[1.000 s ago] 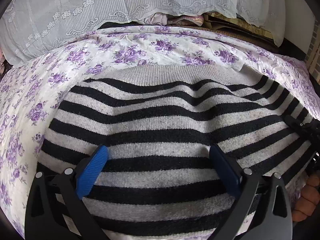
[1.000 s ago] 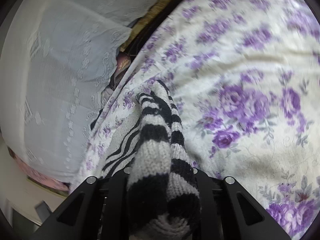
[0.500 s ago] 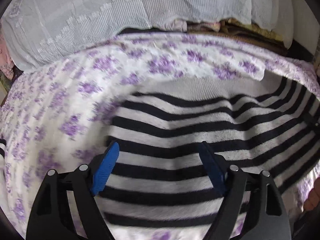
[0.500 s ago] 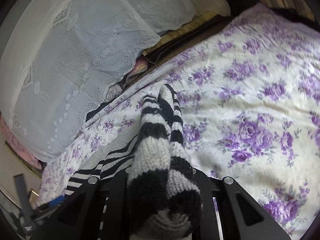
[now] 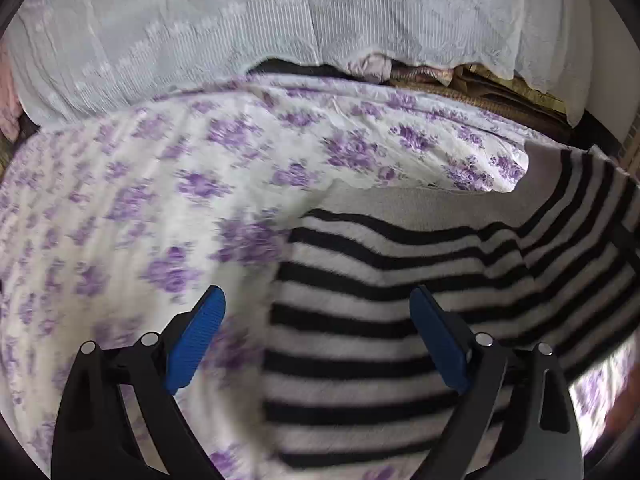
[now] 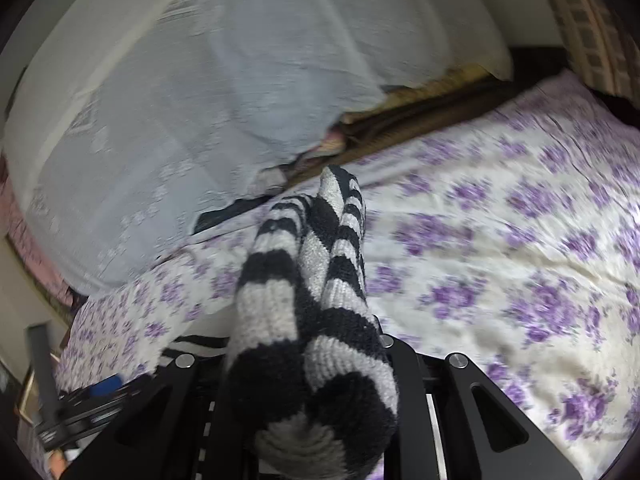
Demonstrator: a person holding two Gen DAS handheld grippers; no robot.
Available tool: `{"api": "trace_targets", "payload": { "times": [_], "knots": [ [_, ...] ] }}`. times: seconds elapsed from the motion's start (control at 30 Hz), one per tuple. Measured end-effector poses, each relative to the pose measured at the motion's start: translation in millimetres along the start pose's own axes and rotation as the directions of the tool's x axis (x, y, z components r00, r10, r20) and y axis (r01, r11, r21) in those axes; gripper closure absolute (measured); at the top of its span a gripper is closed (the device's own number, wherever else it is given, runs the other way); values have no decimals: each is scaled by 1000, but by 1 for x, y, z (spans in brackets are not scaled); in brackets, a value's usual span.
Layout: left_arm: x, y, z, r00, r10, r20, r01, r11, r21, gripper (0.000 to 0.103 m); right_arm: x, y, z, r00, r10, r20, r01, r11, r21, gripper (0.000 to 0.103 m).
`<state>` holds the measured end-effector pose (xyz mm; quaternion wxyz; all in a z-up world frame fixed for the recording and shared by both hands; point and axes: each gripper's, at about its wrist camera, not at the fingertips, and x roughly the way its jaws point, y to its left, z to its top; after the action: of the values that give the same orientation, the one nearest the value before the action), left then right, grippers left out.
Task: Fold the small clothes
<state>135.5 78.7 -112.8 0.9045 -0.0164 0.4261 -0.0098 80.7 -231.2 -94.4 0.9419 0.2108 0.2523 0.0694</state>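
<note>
Left gripper [image 5: 316,334]: blue pads [image 5: 195,340] spread wide, nothing between them. Left pad over bare floral sheet [image 5: 140,208], right pad over the striped sweater [image 5: 392,320]; contact with the cloth below not clear. Sweater's left edge running between the two pads, from low centre up and rightward. Plain grey band along the sweater's far edge, a corner of sheet folded over it near the upper right. Stripes bending upward at the right, where the knit lifts off the bed. Open sheet to the left and ahead of the pads, out to the white lace cloth [image 5: 200,28] hanging across the back. Dark gap and a stack of folded fabric under the lace at the far edge of the bed.

Right gripper [image 6: 308,396]: fingers hidden under a bunched roll of the same sweater [image 6: 304,320], knit packed tight between the black arms, so pressed together on it. Roll rising forward and away from the gripper, ending in a rounded tip clear of the bed. Wide stretch of sheet [image 6: 520,240] open to the right and ahead. Lace cloth [image 6: 200,80] to the upper left, bed's far edge dark beneath it. Left gripper [image 6: 100,392] just visible low at the left, blurred.
</note>
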Motion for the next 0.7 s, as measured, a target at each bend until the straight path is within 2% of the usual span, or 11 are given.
{"api": "trace_targets", "payload": {
  "times": [0.1, 0.17, 0.23, 0.33, 0.37, 0.47, 0.57, 0.67, 0.7],
  "knots": [
    [26, -27, 20, 996, -59, -65, 62, 997, 36, 12, -3, 29, -6, 1000, 18, -7, -19, 997, -71, 85],
    [43, -55, 38, 995, -50, -83, 59, 992, 111, 12, -7, 50, -14, 999, 31, -17, -33, 991, -131, 85],
    [56, -66, 51, 994, -51, -97, 63, 991, 120, 12, -10, 67, -22, 999, 36, -31, -41, 979, -199, 85],
    [61, -50, 67, 991, -102, -86, 104, 994, 21, 12, -13, 89, -35, 998, 43, -53, -56, 954, -294, 85],
    [59, -42, 70, 992, -99, -73, 99, 995, 2, 13, -13, 98, -40, 998, 39, -54, -54, 942, -331, 85],
    [47, -21, 72, 999, -40, -14, 40, 999, 3, 13, -13, 118, -45, 997, 51, -59, -70, 924, -375, 85],
    [38, -5, 75, 1000, -6, 11, 6, 1000, 10, 14, -9, 139, -47, 996, 62, -70, -85, 914, -396, 85],
    [31, 12, 79, 998, 38, 43, -38, 999, 12, 15, -2, 167, -56, 997, 46, -67, -72, 876, -477, 84],
    [30, 18, 79, 997, 54, 50, -54, 998, 9, 15, 3, 178, -63, 998, 25, -64, -54, 852, -520, 84]
  ]
}}
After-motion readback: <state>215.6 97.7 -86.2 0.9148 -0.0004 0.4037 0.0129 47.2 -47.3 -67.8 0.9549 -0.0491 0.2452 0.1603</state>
